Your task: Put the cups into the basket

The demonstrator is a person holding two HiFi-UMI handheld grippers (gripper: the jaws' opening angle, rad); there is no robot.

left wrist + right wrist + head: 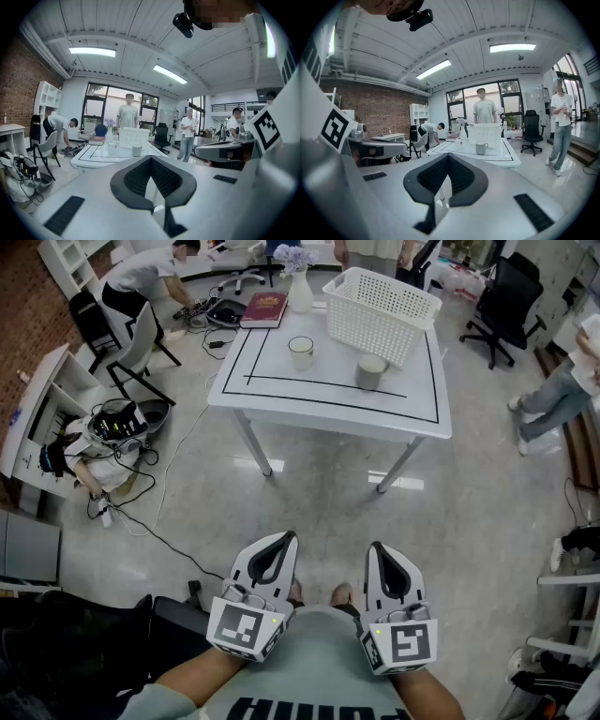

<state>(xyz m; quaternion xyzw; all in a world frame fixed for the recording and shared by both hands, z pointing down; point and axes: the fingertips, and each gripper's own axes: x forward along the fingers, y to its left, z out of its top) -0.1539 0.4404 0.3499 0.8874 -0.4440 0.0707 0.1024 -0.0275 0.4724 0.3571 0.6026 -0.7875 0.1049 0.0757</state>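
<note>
**A:** We're standing well back from the desk (328,395), both tools held low and near us over the floor. The left tool (277,547) has its jaws pressed together with nothing between them, and the right tool (384,557) is the same: closed and empty.

**B:** So neither cup has been touched. The white cup (301,352) stands upright toward the left of the desk. The grey cup (371,372) is further right, just on the near side of the basket (375,326), which sits at the far right corner.

**A:** How do we expect them to handle?

**B:** They look like hard, smooth mugs, so we judge them stiff, fairly light, slippery and likely to chip if dropped. The right gripper view shows a handle on the grey one, but it looks too small a target. We'd open wide and take the body across its middle, or pinch the rim with one jaw inside.

**A:** Is there anything in the white cup?

**B:** We can't tell from here, so we'd keep it upright. The basket looks like light plastic lattice and a bump could slide it, so we'd lower the cups in rather than drop them.
</note>
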